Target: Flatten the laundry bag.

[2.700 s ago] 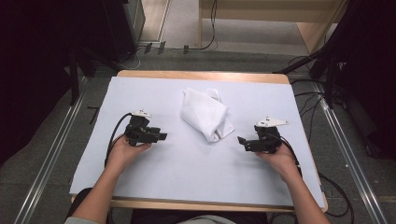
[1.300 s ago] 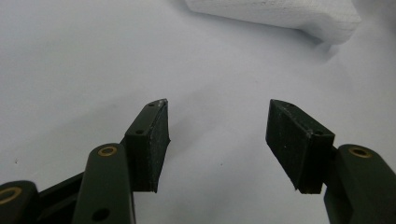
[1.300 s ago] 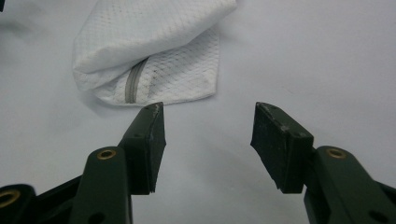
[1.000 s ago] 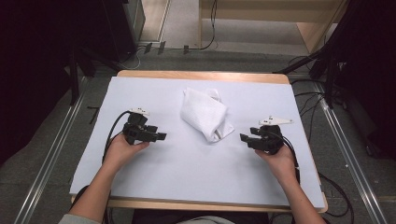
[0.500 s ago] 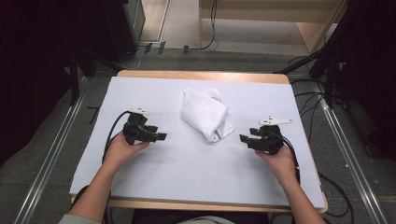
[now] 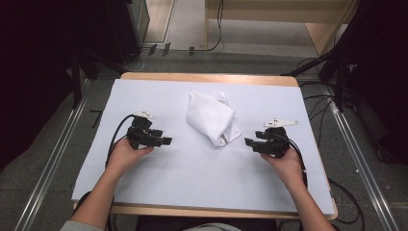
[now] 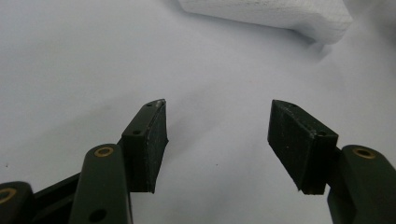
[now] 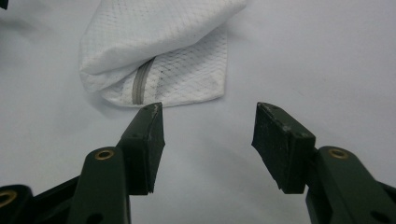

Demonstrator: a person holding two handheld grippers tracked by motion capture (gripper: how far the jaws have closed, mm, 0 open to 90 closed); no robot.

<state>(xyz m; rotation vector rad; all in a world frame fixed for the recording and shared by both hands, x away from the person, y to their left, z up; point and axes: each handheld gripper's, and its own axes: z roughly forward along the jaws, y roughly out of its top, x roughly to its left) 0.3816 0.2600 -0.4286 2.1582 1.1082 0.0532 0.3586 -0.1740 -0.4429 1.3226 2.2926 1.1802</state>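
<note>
From my remote station: a wooden tabletop (image 6: pixel 207 77) under a white sheet (image 6: pixel 202 178), grey carpeted floor (image 6: pixel 48 159) around it, metal floor rails (image 6: pixel 57 149) either side, cables (image 6: pixel 211 45) and light wood furniture (image 6: pixel 279 17) behind.

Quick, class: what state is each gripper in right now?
Left gripper: open, nothing between its jaws.
Right gripper: open, holding nothing; the folded white mesh cloth lies just beyond its tips.
</note>
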